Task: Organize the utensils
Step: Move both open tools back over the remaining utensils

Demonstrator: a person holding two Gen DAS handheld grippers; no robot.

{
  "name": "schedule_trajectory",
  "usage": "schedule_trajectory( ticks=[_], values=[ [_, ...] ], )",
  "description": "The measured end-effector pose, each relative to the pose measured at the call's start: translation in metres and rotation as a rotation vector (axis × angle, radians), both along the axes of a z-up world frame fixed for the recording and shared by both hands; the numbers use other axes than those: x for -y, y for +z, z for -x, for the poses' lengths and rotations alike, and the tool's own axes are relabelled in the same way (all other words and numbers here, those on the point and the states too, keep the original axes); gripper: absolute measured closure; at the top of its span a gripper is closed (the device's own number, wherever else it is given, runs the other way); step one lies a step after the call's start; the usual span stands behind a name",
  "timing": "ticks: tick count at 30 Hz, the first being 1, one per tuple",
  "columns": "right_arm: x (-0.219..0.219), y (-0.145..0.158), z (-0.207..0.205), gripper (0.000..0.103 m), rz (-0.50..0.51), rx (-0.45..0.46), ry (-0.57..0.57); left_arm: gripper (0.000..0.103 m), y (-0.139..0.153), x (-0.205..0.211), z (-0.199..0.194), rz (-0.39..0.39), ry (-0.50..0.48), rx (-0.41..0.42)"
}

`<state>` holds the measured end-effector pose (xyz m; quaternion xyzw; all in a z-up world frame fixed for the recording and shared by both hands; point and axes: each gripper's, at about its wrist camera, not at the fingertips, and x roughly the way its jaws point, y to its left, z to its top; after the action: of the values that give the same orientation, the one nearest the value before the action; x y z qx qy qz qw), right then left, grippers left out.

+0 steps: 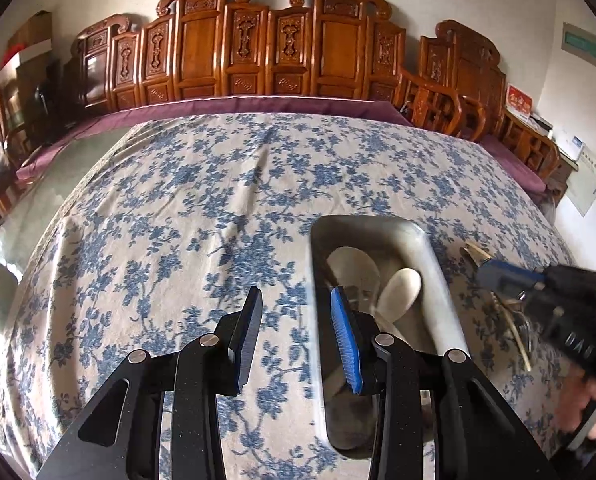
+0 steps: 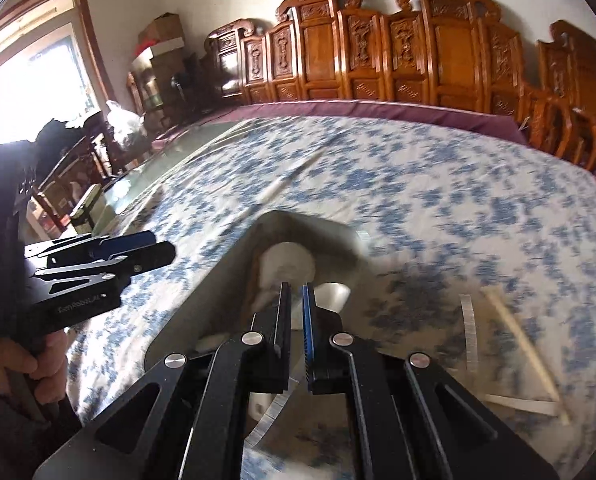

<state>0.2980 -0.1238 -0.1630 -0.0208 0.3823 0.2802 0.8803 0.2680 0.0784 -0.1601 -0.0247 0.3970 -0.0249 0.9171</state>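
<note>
A long metal tray (image 1: 437,280) lies on the blue-flowered tablecloth and holds two white spoons (image 1: 401,288). My left gripper (image 1: 296,312) is open and empty, its right finger over the tray's left rim. My right gripper (image 2: 296,296) hangs above the tray (image 2: 234,264) with its jaws nearly closed and nothing visible between them. It also shows in the left wrist view (image 1: 497,272) to the right of the tray. Chopsticks (image 2: 521,344) lie on the cloth right of the tray, beside a clear glass. The right wrist view is blurred.
The tablecloth (image 1: 218,208) covers a large table. Carved wooden chairs (image 1: 258,52) line its far edge. My left gripper and the hand holding it show at the left in the right wrist view (image 2: 98,264).
</note>
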Motion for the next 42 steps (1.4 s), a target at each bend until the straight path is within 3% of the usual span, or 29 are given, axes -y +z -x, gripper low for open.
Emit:
schedule_trajectory(
  ticks=[6,8,10,12,14,15,16,23,28,32,36,38,42],
  values=[
    [0.060,0.010,0.019,0.096,0.084,0.043,-0.081,0.069,0.001,0.024,0.007,0.001,-0.057,0.005],
    [0.081,0.009,0.026,0.094,0.114,0.047,-0.108,0.062,0.001,0.032,0.009,0.001,-0.074,0.007],
    [0.098,0.007,0.031,0.083,0.134,0.051,-0.135,0.055,0.003,0.039,0.013,0.006,-0.091,0.014],
    [0.113,0.002,0.033,0.082,0.144,0.040,-0.164,0.055,0.003,0.047,0.015,0.006,-0.107,0.015],
    [0.127,-0.006,0.033,0.082,0.149,0.024,-0.196,0.048,0.003,0.058,0.018,0.004,-0.127,0.016],
    [0.129,-0.009,0.032,0.082,0.147,0.017,-0.200,0.041,0.002,0.061,0.020,0.002,-0.133,0.018],
    [0.131,-0.014,0.031,0.082,0.146,0.008,-0.201,0.040,0.002,0.066,0.021,0.000,-0.141,0.019],
    [0.117,-0.042,0.026,0.082,0.152,-0.055,-0.139,0.039,-0.003,0.087,0.027,-0.008,-0.175,0.014],
    [0.097,-0.054,0.026,0.082,0.219,-0.062,-0.102,0.039,-0.004,0.094,0.030,-0.007,-0.183,0.011],
    [0.097,-0.070,0.020,0.082,0.288,-0.081,-0.121,0.039,-0.003,0.099,0.032,-0.007,-0.190,0.012],
    [0.108,-0.076,0.014,0.082,0.279,-0.105,-0.142,0.039,-0.002,0.107,0.034,-0.010,-0.204,0.010],
    [0.113,-0.075,0.012,0.096,0.258,-0.114,-0.143,0.039,-0.002,0.113,0.035,-0.016,-0.214,0.006],
    [0.122,-0.070,0.011,0.099,0.251,-0.108,-0.158,0.039,-0.004,0.130,0.037,-0.026,-0.243,-0.008]
  ],
)
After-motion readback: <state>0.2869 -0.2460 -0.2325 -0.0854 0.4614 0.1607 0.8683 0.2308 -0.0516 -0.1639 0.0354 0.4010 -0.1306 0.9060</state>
